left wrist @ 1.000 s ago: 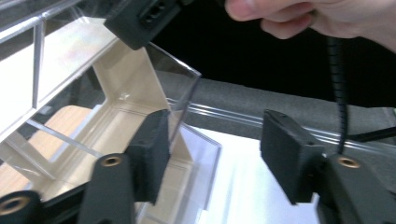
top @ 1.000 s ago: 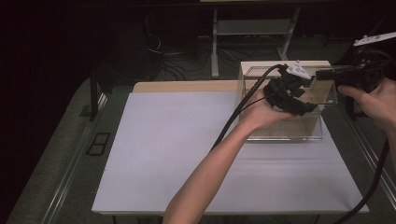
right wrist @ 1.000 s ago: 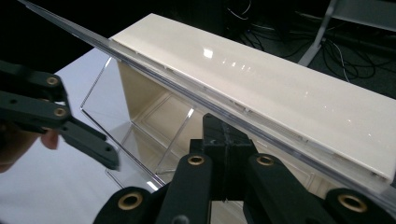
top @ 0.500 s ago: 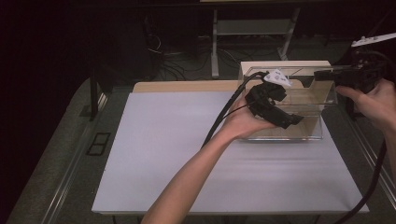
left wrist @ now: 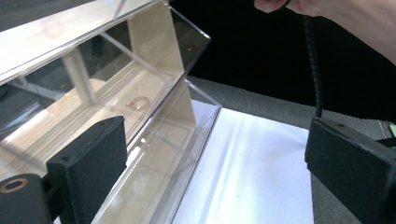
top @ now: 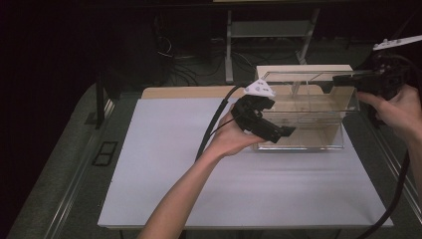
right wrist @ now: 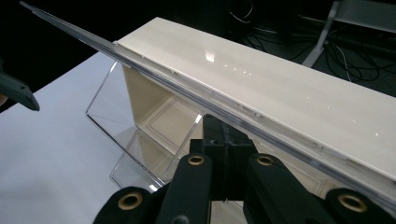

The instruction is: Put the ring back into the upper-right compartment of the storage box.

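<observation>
The clear acrylic box (top: 303, 117) stands on the white table (top: 199, 189). The right gripper (top: 348, 79) is pinched shut, apparently on the box's raised clear lid (right wrist: 140, 60) at its far right edge. The left gripper (top: 286, 132), jaws just opened wide with nothing between them, sits beside the box's near left corner.

Clear box (left wrist: 154, 121) cut off at the left gripper view's left edge

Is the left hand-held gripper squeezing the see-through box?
No, the left hand-held gripper has its jaws spread wide with nothing pressed between them, and the clear box sits beside one jaw.
</observation>
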Demonstrator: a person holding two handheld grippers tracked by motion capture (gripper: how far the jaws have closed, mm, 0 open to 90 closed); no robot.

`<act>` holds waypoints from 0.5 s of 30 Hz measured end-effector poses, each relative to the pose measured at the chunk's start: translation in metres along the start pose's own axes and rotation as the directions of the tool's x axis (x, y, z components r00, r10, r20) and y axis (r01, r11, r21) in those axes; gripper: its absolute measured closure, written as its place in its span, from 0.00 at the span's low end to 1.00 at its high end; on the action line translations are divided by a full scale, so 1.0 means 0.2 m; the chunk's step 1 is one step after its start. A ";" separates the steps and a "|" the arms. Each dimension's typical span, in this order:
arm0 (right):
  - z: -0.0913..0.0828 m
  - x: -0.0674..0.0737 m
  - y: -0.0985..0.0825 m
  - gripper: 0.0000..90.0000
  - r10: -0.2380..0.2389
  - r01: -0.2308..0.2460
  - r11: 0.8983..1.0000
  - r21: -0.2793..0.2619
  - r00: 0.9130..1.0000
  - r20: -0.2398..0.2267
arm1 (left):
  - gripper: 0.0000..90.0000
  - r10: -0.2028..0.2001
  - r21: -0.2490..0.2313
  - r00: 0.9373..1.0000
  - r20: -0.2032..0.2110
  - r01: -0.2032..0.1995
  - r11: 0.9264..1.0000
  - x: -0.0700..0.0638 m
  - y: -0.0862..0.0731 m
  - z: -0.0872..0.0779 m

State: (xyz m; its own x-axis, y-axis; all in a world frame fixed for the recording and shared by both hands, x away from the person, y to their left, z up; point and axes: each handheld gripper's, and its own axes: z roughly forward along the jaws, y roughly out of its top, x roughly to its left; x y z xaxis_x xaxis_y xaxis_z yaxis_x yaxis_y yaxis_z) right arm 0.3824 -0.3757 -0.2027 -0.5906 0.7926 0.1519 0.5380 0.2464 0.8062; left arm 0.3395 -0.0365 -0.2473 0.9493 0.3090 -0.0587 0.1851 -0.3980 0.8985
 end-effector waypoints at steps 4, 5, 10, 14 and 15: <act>0.00 0.01 0.00 1.00 -0.004 0.004 1.000 -0.004 1.000 -0.002 | 0.04 -0.007 -0.005 1.000 -0.021 0.007 1.000 0.02 -0.05 -0.06; 0.00 0.01 0.00 1.00 -0.003 0.003 1.000 -0.004 1.000 -0.002 | 0.03 -0.014 -0.003 1.000 -0.022 0.014 1.000 0.02 -0.07 -0.08; 0.00 0.02 0.00 0.99 -0.006 0.006 1.000 -0.002 1.000 -0.003 | 0.01 -0.057 -0.023 0.997 -0.053 0.056 0.998 0.05 -0.15 -0.15; 0.00 0.02 0.00 1.00 -0.005 0.005 1.000 -0.005 1.000 -0.001 | 0.00 -0.081 -0.025 0.994 -0.072 0.080 0.996 0.06 -0.23 -0.21; 0.00 0.02 0.00 0.99 -0.004 0.004 1.000 -0.009 1.000 0.000 | 0.00 -0.092 -0.033 0.993 -0.077 0.090 0.995 0.06 -0.25 -0.23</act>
State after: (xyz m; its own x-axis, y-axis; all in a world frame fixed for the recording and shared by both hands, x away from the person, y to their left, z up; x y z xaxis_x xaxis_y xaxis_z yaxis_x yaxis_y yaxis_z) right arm 0.3796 -0.3717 -0.2025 -0.5928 0.7915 0.1485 0.5302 0.2448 0.8117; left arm 0.3304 0.0274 -0.2733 0.9060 0.4095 -0.1076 0.2610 -0.3400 0.9035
